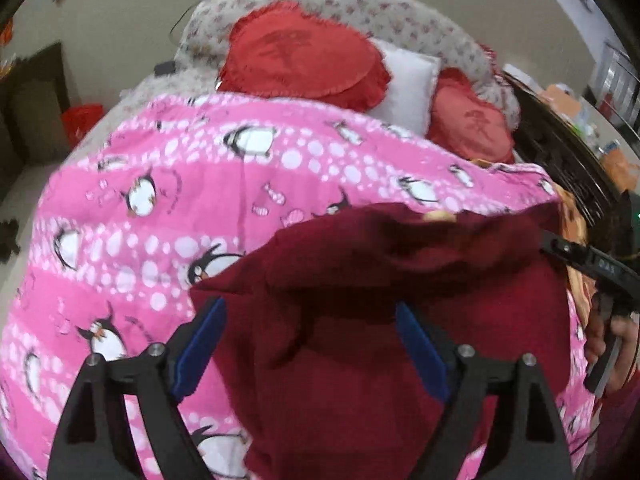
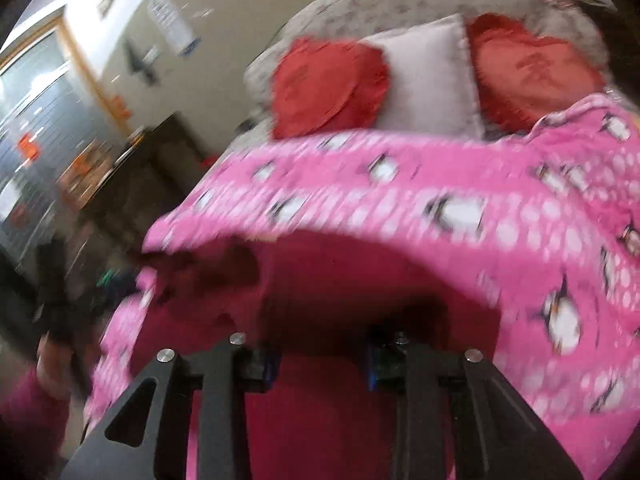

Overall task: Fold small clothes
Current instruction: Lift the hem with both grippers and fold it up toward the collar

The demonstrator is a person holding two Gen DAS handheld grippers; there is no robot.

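A dark red garment point(image 1: 360, 320) lies on the pink penguin-print bedspread point(image 1: 160, 200), with its far part lifted and folded over. My left gripper point(image 1: 310, 312) is open, its blue-padded fingers point(image 1: 200, 344) standing either side of the garment's near part. My right gripper enters the left wrist view at the right edge point(image 1: 580, 256), at the garment's far right corner. In the blurred right wrist view the red garment point(image 2: 340, 280) fills the space between the fingers point(image 2: 264, 364) of the right gripper point(image 2: 320, 364); cloth hides the fingertips, so its grip is unclear.
Two red heart cushions point(image 1: 300, 56) and a white pillow point(image 1: 408, 84) lean on a floral headboard point(image 1: 380, 8). A dark cabinet point(image 2: 132, 184) stands left of the bed. A dark bed frame point(image 1: 560, 152) with clutter lies to the right.
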